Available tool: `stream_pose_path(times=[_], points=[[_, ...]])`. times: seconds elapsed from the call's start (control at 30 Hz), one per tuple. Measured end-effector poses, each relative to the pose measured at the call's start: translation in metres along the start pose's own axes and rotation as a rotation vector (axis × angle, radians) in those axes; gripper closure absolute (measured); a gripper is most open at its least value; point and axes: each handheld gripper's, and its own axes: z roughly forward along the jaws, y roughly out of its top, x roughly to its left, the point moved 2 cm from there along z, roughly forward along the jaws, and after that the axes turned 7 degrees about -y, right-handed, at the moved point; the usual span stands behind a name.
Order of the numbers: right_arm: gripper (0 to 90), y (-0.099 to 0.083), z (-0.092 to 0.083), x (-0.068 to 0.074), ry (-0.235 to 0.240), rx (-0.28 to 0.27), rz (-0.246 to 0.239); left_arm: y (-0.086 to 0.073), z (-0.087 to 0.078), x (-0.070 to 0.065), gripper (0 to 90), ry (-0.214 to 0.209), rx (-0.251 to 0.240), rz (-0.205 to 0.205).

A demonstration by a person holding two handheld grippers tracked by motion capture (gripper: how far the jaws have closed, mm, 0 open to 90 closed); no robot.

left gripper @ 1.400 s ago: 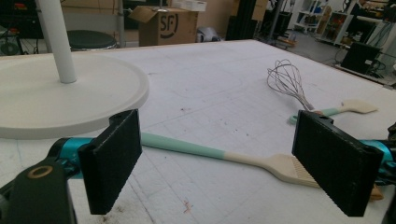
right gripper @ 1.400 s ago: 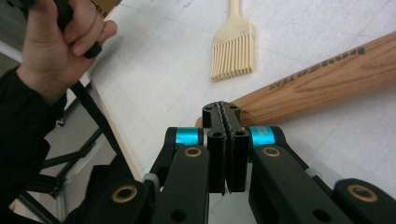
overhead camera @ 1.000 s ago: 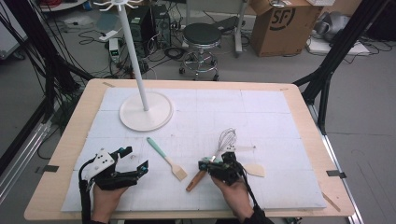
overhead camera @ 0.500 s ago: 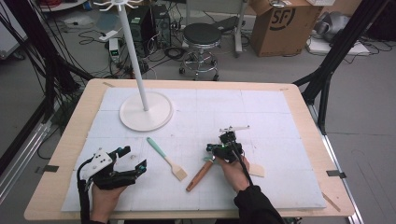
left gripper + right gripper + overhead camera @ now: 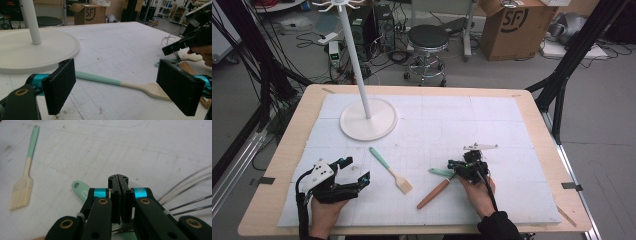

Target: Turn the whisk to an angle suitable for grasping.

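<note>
The right gripper [image 5: 460,166] has its jaws pressed together with nothing between them, low over the white-covered tabletop [image 5: 512,125]. Just beside it lie a wire whisk [image 5: 185,195] and a mint-green handle end [image 5: 79,188], with a wooden-handled utensil [image 5: 433,193] slanting away nearby. Further left lies a pastry brush [image 5: 390,170]. The left gripper [image 5: 354,171] rests with jaws wide apart, holding nothing. Beyond stands a white stand's round base [image 5: 368,120].
</note>
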Motion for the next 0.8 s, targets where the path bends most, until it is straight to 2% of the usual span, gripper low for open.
stream_pose_path(times=[0.2,0.47,0.53,0.6,0.63,0.67,0.73,0.77,0.8], points=[[89.8,-0.012,-0.012,-0.005,0.007,-0.023,0.012,0.0,0.0,0.0,16.4,-0.001,0.003,0.002],[89.8,-0.019,-0.021,-0.003,0.018,-0.046,0.011,0.0,0.001,-0.001,16.3,-0.002,0.003,0.0],[89.8,-0.02,-0.024,-0.002,0.038,-0.061,0.01,0.0,0.001,-0.001,16.4,-0.003,0.003,0.0],[89.8,-0.02,-0.027,0.002,0.083,-0.072,0.026,0.0,0.001,-0.001,16.3,-0.002,0.004,0.0],[89.8,-0.02,-0.027,0.002,0.083,-0.072,0.026,0.0,0.001,-0.001,16.3,-0.002,0.004,0.0],[89.8,-0.024,-0.032,0.012,0.154,-0.08,0.025,0.0,0.0,0.0,16.3,0.0,0.002,0.001],[89.8,-0.032,-0.036,0.029,0.22,-0.066,-0.007,0.0,0.0,0.0,16.4,0.002,0.003,-0.001],[89.8,-0.032,-0.036,0.029,0.22,-0.066,-0.007,0.0,0.0,0.0,16.4,0.002,0.003,-0.001],[89.8,-0.042,-0.039,0.05,0.271,-0.05,-0.045,0.0,0.0,0.0,16.4,0.003,0.004,-0.001]])
